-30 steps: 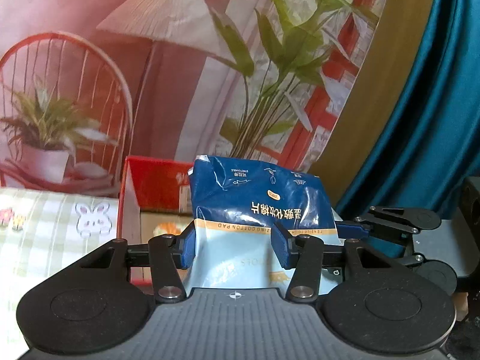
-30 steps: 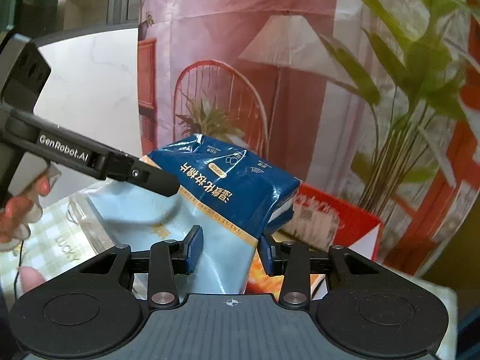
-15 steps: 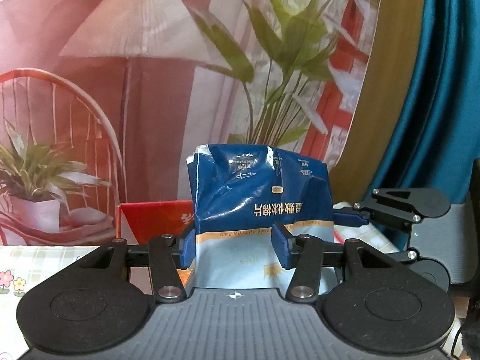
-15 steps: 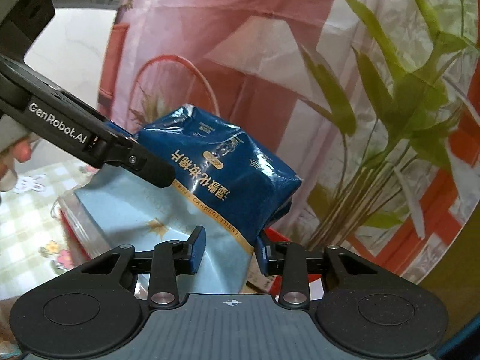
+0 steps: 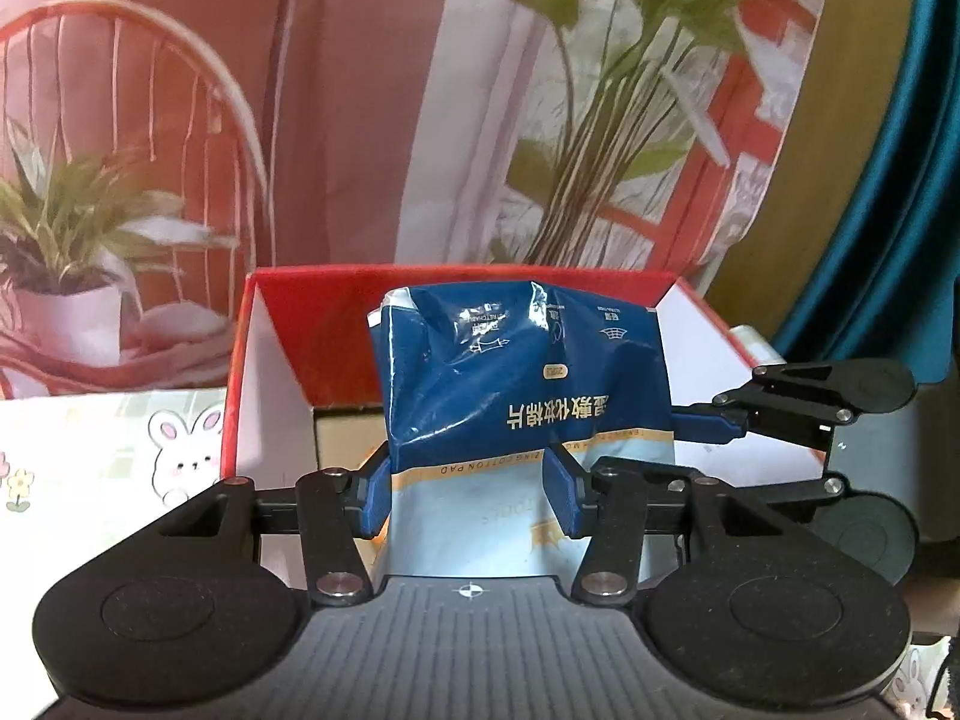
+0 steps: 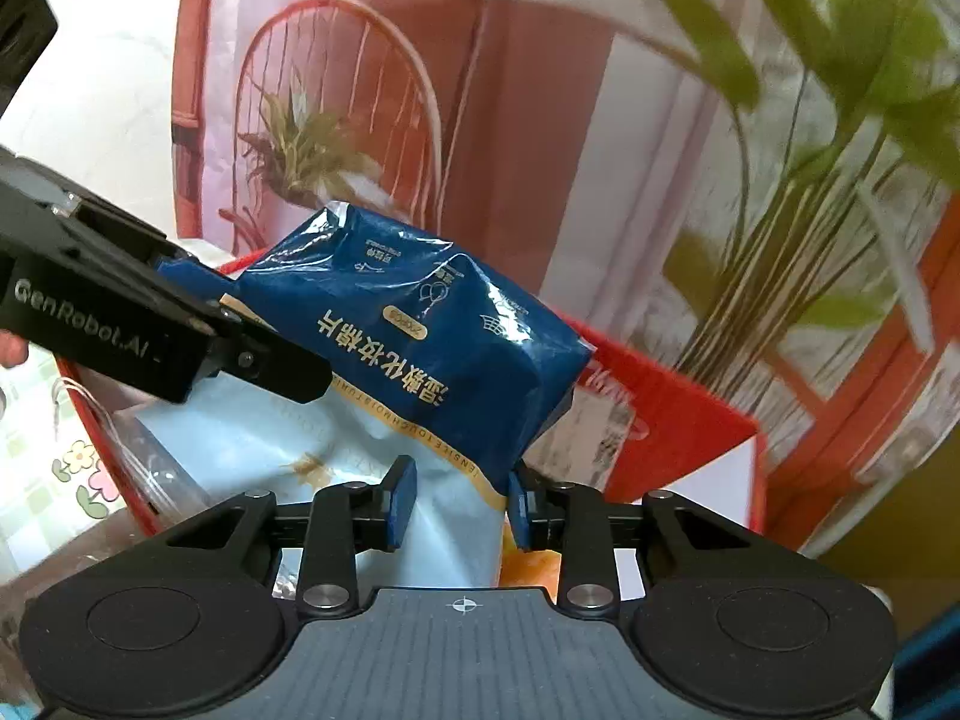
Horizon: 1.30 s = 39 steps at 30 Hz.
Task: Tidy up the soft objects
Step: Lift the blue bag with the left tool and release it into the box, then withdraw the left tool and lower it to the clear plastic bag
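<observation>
Lowered since a second ago: blue cotton-pad pack [image 5: 522,384] now over open red box [image 5: 336,324], earlier above its rim. Left wrist view: left tongs [image 5: 471,489] clamped on pack's pale lower half, right tongs reaching in from right edge. Right wrist view: right tongs [image 6: 459,501], jaws just been closing, pinching pack's [image 6: 432,354] lower corner; rabbit-print surface [image 6: 36,468] beside box [image 6: 678,426].
</observation>
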### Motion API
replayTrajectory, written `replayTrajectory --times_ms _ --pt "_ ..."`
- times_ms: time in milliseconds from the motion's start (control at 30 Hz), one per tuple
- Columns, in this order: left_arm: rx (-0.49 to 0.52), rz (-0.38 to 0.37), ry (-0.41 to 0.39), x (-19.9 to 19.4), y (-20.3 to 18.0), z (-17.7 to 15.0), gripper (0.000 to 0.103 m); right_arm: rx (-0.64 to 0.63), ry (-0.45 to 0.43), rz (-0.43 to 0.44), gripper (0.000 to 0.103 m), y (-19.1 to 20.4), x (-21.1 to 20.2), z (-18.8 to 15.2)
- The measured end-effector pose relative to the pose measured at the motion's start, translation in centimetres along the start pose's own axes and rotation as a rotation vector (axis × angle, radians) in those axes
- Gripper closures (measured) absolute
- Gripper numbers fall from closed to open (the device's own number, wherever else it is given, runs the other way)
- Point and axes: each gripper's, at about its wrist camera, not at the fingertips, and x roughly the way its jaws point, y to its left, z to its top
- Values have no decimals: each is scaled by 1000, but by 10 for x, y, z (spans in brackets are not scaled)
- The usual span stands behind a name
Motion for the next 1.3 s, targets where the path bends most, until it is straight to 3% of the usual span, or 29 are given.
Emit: replayTrajectory --times_ms 500,667,867,1300 --pt "-20 46 41 3 3 -9 48 103 62 68 75 1 14 -4" --pt "-18 62 16 -9 1 -7 47 93 46 4 62 3 7 -3" --pt "-2 64 -14 -36 -5 -16 42 159 -3 -13 56 -3 -17 -8" --pt "-3 81 -43 -82 -15 -42 41 274 -114 -22 55 2 -88 -35"
